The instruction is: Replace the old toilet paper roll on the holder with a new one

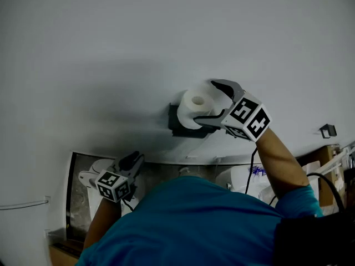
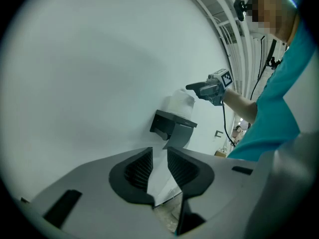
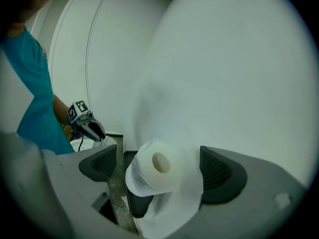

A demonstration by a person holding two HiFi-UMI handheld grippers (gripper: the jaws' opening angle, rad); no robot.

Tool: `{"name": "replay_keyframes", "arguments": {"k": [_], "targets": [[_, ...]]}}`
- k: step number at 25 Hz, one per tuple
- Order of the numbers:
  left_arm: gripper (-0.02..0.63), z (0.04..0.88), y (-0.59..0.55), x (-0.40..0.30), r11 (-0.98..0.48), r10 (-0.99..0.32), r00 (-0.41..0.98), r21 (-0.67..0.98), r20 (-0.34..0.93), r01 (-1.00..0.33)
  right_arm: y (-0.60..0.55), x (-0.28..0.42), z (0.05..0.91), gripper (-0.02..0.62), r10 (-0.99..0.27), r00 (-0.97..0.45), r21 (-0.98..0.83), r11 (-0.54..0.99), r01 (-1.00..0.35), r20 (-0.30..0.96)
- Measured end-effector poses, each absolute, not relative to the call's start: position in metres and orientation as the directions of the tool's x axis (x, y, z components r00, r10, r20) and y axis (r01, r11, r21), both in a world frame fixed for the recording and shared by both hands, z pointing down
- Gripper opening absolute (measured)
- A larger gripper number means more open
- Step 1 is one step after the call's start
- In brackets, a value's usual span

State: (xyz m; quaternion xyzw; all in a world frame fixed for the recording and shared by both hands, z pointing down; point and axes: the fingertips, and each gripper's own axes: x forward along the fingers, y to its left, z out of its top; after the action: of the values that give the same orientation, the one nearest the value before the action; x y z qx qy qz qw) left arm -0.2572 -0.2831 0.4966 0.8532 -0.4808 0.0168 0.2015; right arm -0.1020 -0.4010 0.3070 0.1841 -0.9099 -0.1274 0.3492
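A white toilet paper roll stands on end on top of the black wall holder, its hole facing up. My right gripper reaches over it from the right with one finger on each side. In the right gripper view the roll sits between the wide jaws with a gap on either side, and a loose sheet hangs down over the holder. This gripper is open. My left gripper hangs low at the left, away from the holder. Its jaws stand a narrow gap apart with nothing between them.
The wall is plain white. Below the holder lie a marbled floor patch in a dark frame and a white fixture beside the left gripper. More white fittings and a small black wall fitting are at the right. Pipes run up the wall.
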Motion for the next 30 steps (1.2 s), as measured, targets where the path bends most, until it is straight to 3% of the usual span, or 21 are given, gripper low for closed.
{"name": "replay_keyframes", "arguments": {"k": [10,16,23,30], "targets": [[0.094,0.440,-0.301,-0.260,-0.532,-0.799,0.589,0.319,0.117,-0.785,-0.401,-0.044,0.253,0.492,-0.483,-0.859,0.093,0.876,-0.474,0.169],[0.072,0.401,-0.306,-0.265,-0.597,-0.765,0.641,0.311,0.058,-0.740,-0.376,-0.018,0.255,0.423,-0.523,-0.852,-0.075,0.851,-0.520,-0.019],[0.044,0.397,-0.295,-0.267,-0.646,-0.714,0.700,0.354,0.035,-0.676,-0.330,-0.020,0.303,0.279,-0.539,-0.840,-0.214,0.829,-0.517,-0.057],[0.021,0.401,-0.279,-0.244,-0.630,-0.726,0.687,0.364,0.037,-0.686,-0.292,-0.011,0.334,0.145,-0.501,-0.864,-0.236,0.846,-0.478,-0.045]]}}
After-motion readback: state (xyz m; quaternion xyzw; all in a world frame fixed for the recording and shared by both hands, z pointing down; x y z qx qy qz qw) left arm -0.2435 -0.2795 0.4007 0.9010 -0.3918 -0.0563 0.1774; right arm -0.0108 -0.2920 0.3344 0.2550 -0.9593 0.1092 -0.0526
